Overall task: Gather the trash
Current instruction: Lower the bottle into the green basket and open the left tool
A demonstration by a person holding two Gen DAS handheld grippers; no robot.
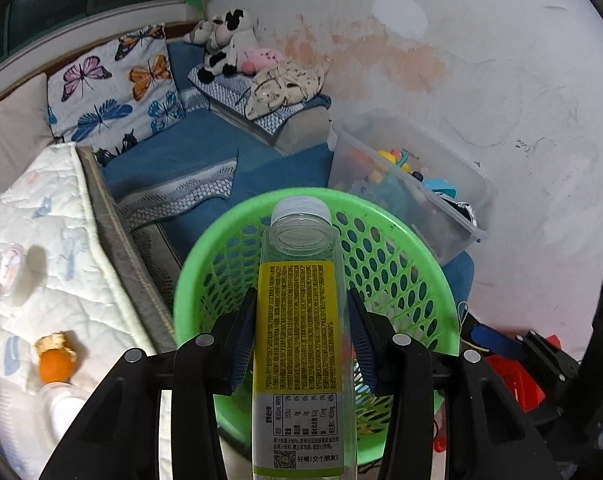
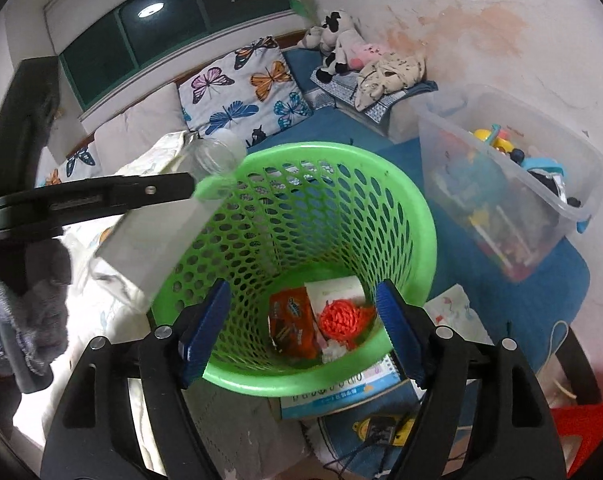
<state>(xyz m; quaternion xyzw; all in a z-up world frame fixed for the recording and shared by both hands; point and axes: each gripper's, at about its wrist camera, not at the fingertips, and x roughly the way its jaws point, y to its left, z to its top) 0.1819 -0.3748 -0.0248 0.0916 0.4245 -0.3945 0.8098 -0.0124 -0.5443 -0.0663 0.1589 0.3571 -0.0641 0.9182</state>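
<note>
Your left gripper (image 1: 301, 340) clamps an empty bottle (image 1: 297, 320) over the green basket (image 2: 401, 208) at frame center, your right gripper (image 2: 303, 336) gapes empty above wrappers (image 2: 293, 322) already inside, while an orange item (image 1: 55, 364) waits lower left.

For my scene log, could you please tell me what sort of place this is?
Most likely a lived-in bedroom or child's room: a quilted white mattress, a butterfly-print pillow, and a clear plastic bin of toys.

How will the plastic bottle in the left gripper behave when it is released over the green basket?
The bottle looks empty and clear, so probably light. Its squarish body likely won't roll much. Held by the left gripper above the green basket, it should drop in, perhaps bouncing.
</note>
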